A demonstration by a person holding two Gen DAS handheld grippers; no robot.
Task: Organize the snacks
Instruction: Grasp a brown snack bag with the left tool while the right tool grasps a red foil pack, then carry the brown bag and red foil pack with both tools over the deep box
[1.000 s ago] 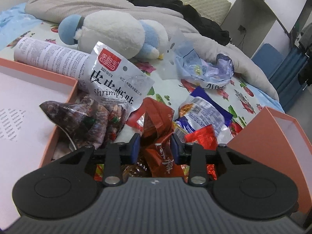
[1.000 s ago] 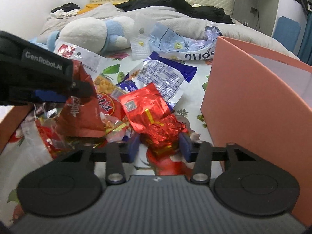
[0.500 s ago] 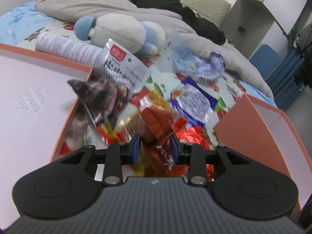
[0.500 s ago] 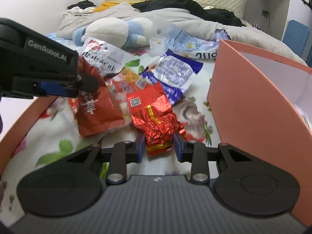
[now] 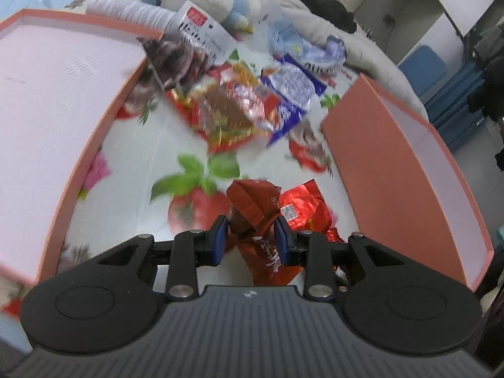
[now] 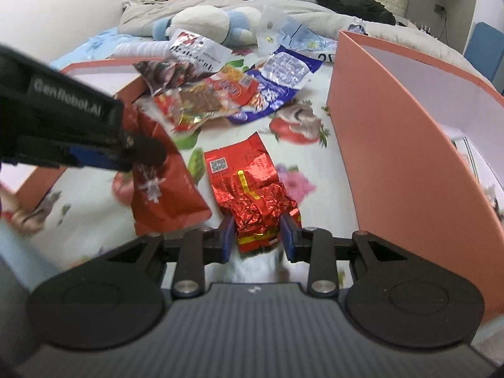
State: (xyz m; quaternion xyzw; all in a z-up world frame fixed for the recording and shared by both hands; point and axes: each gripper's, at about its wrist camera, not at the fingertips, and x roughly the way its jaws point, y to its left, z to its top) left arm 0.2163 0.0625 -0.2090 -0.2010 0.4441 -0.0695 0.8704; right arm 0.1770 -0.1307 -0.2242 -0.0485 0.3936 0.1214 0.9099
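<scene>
My left gripper (image 5: 249, 239) is shut on a dark red snack packet (image 5: 255, 208) and holds it above the flowered bedsheet; it shows in the right wrist view (image 6: 163, 189) hanging from the left gripper (image 6: 141, 154). My right gripper (image 6: 257, 236) is shut on a shiny red foil packet (image 6: 249, 186), also seen in the left wrist view (image 5: 302, 211). A pile of snack bags (image 6: 220, 91) lies farther back between two pink boxes.
A shallow pink box (image 5: 63, 100) lies at the left, another pink box (image 6: 393, 145) at the right. A plush toy (image 6: 201, 22), blankets and dark clothes lie at the back of the bed. A blue chair (image 5: 422, 66) stands beyond.
Both grippers have lifted and pulled back from the pile, each carrying its red packet. The pile now lies farther away.
</scene>
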